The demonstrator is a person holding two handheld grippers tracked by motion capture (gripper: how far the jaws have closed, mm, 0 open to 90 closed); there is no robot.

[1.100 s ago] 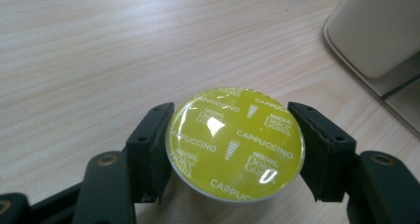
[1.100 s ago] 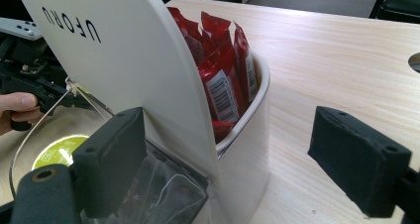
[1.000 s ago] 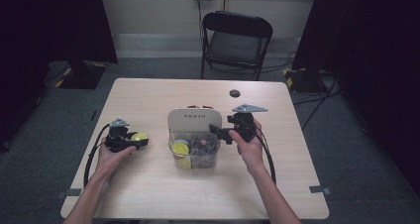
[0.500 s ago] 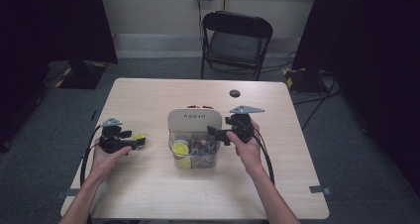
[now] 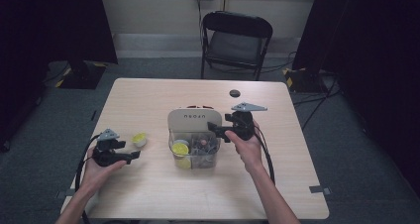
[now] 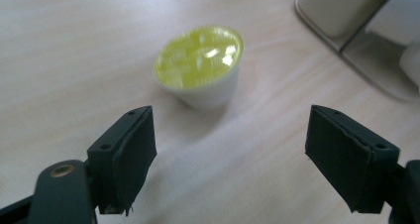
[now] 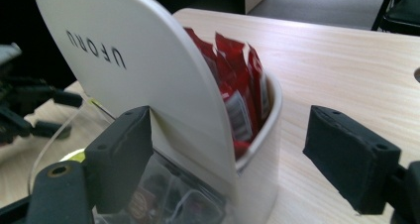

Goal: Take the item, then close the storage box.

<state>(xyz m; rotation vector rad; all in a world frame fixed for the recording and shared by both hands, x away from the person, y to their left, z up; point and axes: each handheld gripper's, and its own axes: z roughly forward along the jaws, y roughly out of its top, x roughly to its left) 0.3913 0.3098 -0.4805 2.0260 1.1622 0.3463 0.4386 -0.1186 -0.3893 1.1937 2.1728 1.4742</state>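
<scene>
A: State of the left tool (image 5: pixel 132 156)?
B: Its jaws stood wide apart and gripped nothing; the yellow-lidded capsule (image 6: pixel 202 65) sat upright on the desk (image 5: pixel 148 105), just ahead of them.
A: And the right tool (image 5: pixel 214 129)?
B: Its jaws had just been closing around the white organizer (image 7: pixel 148 75); the left pad appeared to touch the panel, the right pad stood clear. Red sachets (image 7: pixel 237 80) stood inside.
</scene>
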